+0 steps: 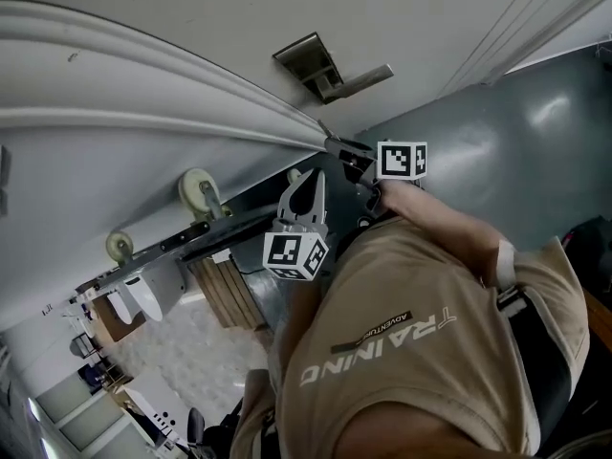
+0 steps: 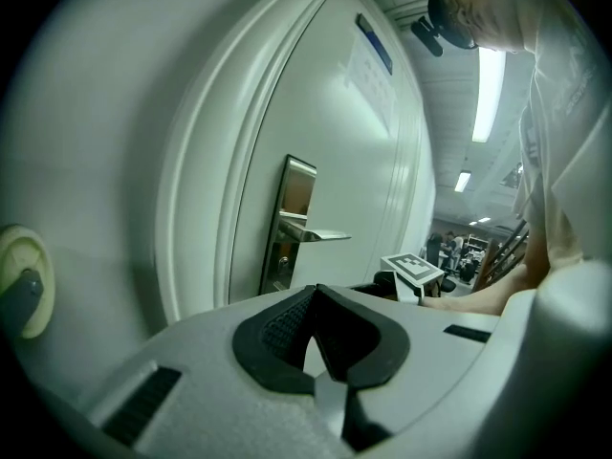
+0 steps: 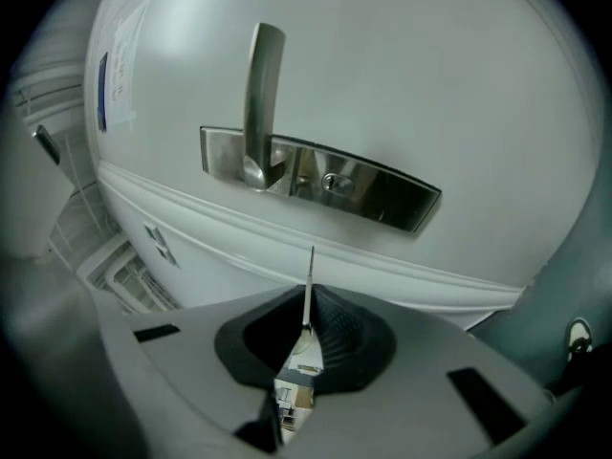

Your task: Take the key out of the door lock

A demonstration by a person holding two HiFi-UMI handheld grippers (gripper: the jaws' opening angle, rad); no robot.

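My right gripper (image 3: 308, 306) was clamped on the key (image 3: 310, 273), whose blade sat clear of the lock plate (image 3: 382, 194), on its near side. My left gripper (image 2: 316, 299) was closed on nothing. I judged that such a thin pinch might let the key pivot and drop.

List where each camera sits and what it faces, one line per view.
Right gripper view: on the right gripper, facing the door square-on at the handle; jaws pinch the key.
Left gripper view: on the left gripper, looking along the door; right gripper and arm show.
Head view: on the head, looking down; shirt, arm, both grippers show.
Shared: all three see the handle.
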